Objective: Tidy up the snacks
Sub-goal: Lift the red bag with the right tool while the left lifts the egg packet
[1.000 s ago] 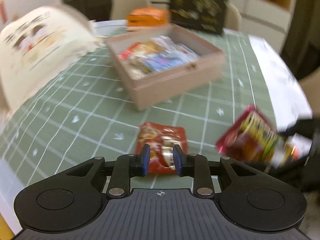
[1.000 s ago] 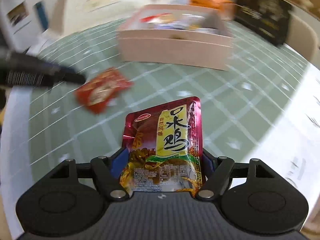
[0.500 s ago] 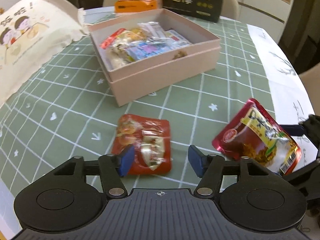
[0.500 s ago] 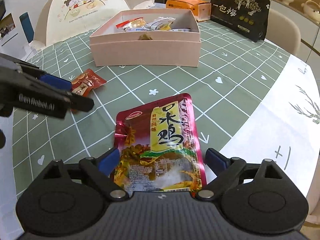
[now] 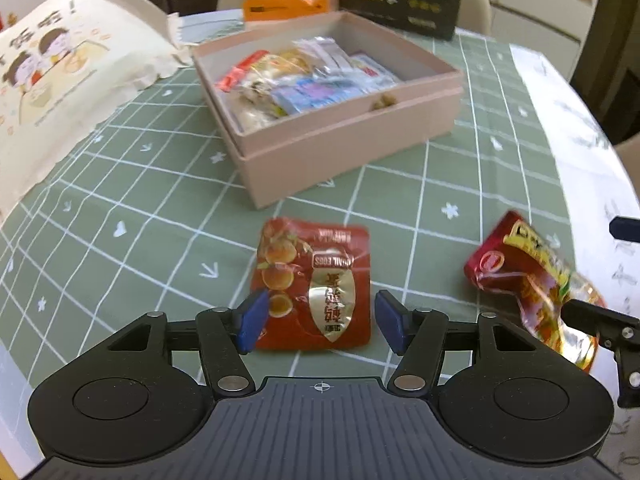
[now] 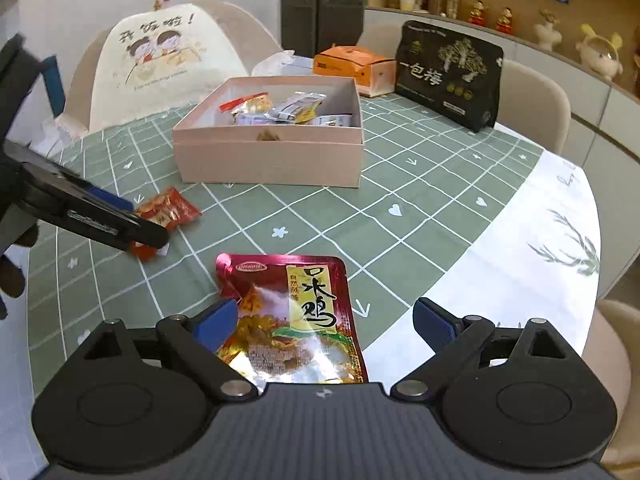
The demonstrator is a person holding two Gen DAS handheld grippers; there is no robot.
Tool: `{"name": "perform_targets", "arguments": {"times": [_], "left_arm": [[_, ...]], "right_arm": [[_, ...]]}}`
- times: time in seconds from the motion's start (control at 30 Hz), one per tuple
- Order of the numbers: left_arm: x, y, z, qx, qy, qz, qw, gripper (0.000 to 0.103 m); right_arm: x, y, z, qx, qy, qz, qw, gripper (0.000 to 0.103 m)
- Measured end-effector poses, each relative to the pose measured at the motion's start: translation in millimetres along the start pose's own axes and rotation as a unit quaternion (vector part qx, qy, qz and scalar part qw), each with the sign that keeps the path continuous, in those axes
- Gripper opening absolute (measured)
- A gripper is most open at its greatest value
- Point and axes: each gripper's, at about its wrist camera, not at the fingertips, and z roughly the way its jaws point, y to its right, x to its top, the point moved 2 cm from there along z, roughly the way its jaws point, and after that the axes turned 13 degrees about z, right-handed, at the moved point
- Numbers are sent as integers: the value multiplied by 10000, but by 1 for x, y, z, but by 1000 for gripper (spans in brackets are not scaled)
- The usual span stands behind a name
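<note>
A small red egg snack packet (image 5: 316, 284) lies flat on the green checked tablecloth, between the open blue pads of my left gripper (image 5: 320, 322); it also shows in the right wrist view (image 6: 168, 212). A larger red and yellow chicken snack pouch (image 6: 296, 316) lies on the cloth between the wide-open fingers of my right gripper (image 6: 326, 322); it shows in the left wrist view (image 5: 532, 280) too. An open pink box (image 5: 348, 140) holding several snack packets stands behind both; it also shows in the right wrist view (image 6: 272, 156).
A cream food cover (image 6: 168, 64) stands at the back left. An orange carton (image 6: 352, 68) and a black bag (image 6: 448, 76) stand behind the box. The white table edge (image 6: 540, 248) curves on the right, with beige chairs (image 6: 532, 100) around.
Both grippers have opened and let go of their packets, which now lie on the cloth. Both grippers have drawn back a little.
</note>
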Motion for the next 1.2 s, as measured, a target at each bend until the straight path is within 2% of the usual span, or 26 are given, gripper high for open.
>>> {"name": "perform_targets", "arguments": {"times": [0.03,0.1,0.23,0.33,0.47,0.6,0.67,0.73,0.9,1.0,1.03,1.13,1.2], "left_arm": [[0,3,3,12,-33,74,10000,74],[0,7,6,-61,-75,166,9998,83],[-3,-4,-2,-83,151,-214,9996,77],[-3,-16,2,-67,137,-545,9984,78],[4,-23,15,-198,7,-739,9971,77],[9,-23,18,-116,35,-868,9962,77],[6,-20,14,-273,71,-922,9953,77],[-4,-15,7,-388,92,-933,9948,76],[-44,1,-21,-246,86,-1077,9938,76],[-67,10,-35,-65,131,-1232,9923,76],[-72,12,-39,-23,148,-1266,9918,77],[-79,15,-43,75,210,-1367,9904,77],[-79,15,-44,112,235,-1425,9895,77]], "right_arm": [[0,0,2,32,-65,-11,10000,95],[-2,2,10,75,-241,112,9996,95],[-8,6,23,185,-562,426,9973,95],[-13,5,28,215,-673,434,9966,95],[-16,2,28,143,-645,309,9973,96],[-17,-1,30,74,-637,239,9977,98],[-17,0,30,51,-635,244,9977,100],[-17,2,32,30,-639,245,9977,103],[-17,0,33,17,-665,154,9977,103],[-12,-2,34,116,-944,-55,9955,103],[-10,-2,33,188,-1032,-99,9944,100],[-3,-6,22,357,-784,23,9963,98],[3,-13,25,480,-802,26,9956,98]]}}
